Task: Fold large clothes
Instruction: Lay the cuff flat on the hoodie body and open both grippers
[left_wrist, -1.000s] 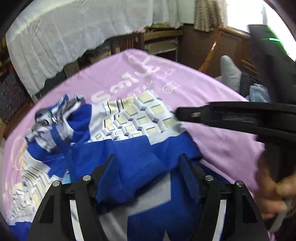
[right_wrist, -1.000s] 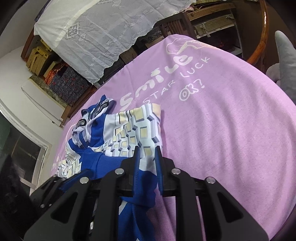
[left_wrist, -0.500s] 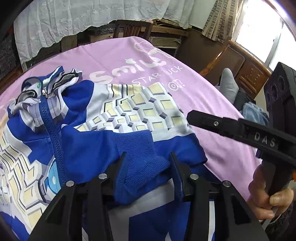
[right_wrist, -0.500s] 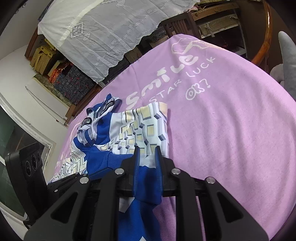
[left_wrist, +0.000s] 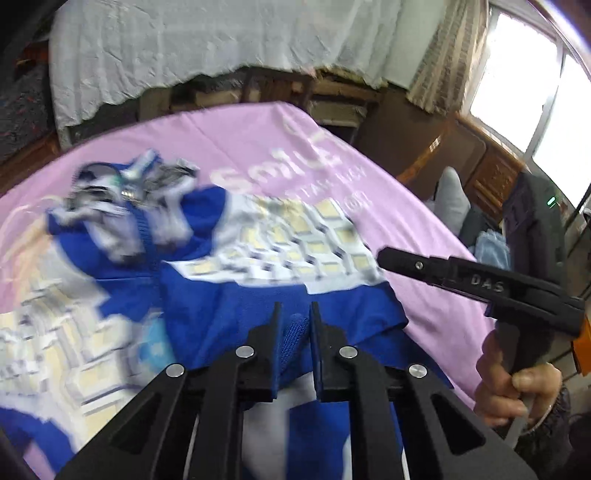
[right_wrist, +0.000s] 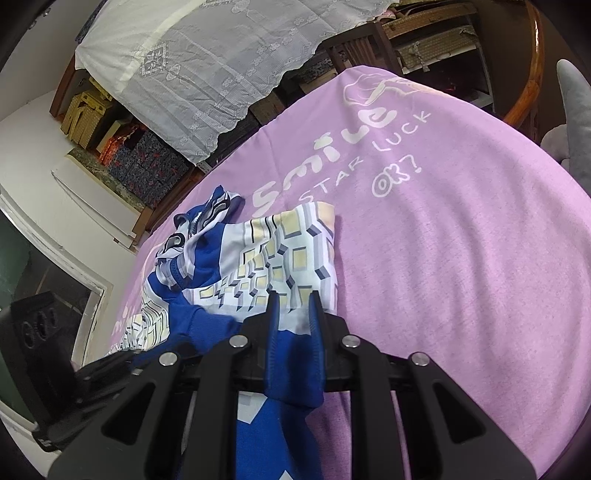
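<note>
Closing over the last moments, the left gripper (left_wrist: 294, 314) is now pinching a ribbed blue cuff of the zip-up jacket (left_wrist: 258, 266), which was lying loose between wider jaws earlier. The right gripper (right_wrist: 293, 314) is clamping the blue hem at the jacket's near edge. Lying crumpled on the lilac-covered bench (right_wrist: 461, 240), the jacket is barely folded; most folding is remaining.

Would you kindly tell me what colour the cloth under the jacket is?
The cloth is lilac pink with white lettering, clearest in the right wrist view.
</note>
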